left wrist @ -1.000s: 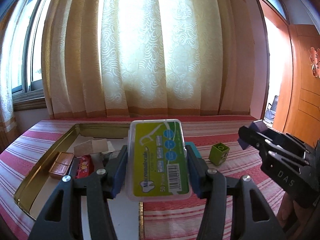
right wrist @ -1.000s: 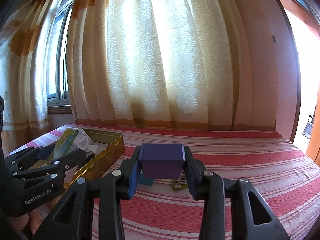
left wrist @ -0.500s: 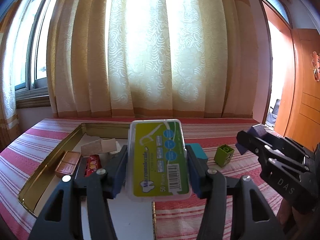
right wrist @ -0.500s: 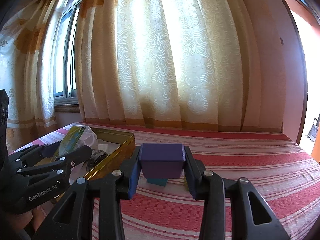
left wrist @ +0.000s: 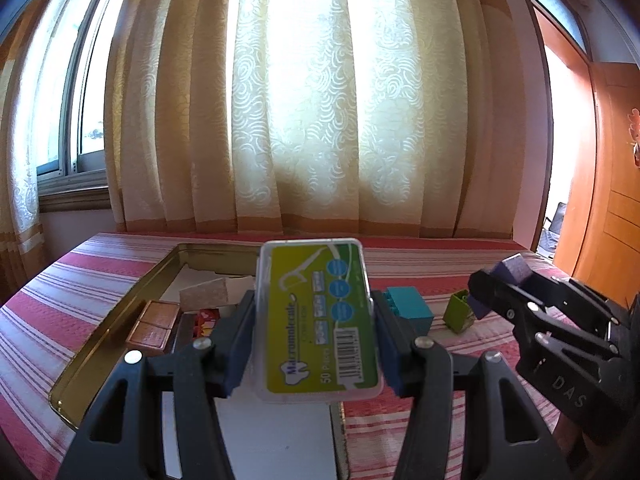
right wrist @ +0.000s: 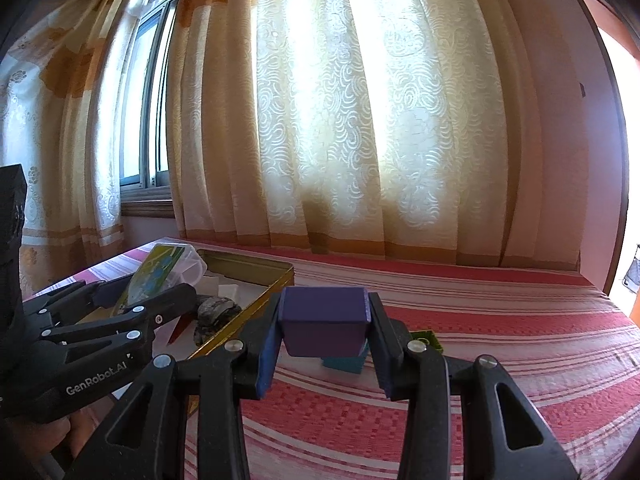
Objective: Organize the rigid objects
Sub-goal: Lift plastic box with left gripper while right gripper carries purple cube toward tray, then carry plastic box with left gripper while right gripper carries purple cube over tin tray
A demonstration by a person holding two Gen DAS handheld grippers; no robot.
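My left gripper [left wrist: 312, 320] is shut on a clear floss-pick box with a green label [left wrist: 318, 320], held above the near end of a gold metal tray [left wrist: 120, 320]. My right gripper [right wrist: 325, 326] is shut on a purple block [right wrist: 324, 326]; in the left wrist view that purple block [left wrist: 516, 270] and the right gripper [left wrist: 486, 288] show at the right. A teal brick [left wrist: 410, 306] and a green block [left wrist: 459, 312] lie on the striped cloth right of the tray. In the right wrist view the floss-pick box [right wrist: 160, 276] hangs over the tray [right wrist: 256, 276].
Inside the tray lie a brown two-part box [left wrist: 154, 324], a beige cube [left wrist: 204, 290], a small red item [left wrist: 206, 318] and a white sheet [left wrist: 272, 436]. The red-striped cloth [right wrist: 500, 320] runs to the curtain [left wrist: 320, 120]. A wooden door [left wrist: 616, 216] stands at the right.
Both views have swung: the tray and its contents drifted rightward in the left wrist view, and the teal brick came out from behind the box. Both grips are unchanged.
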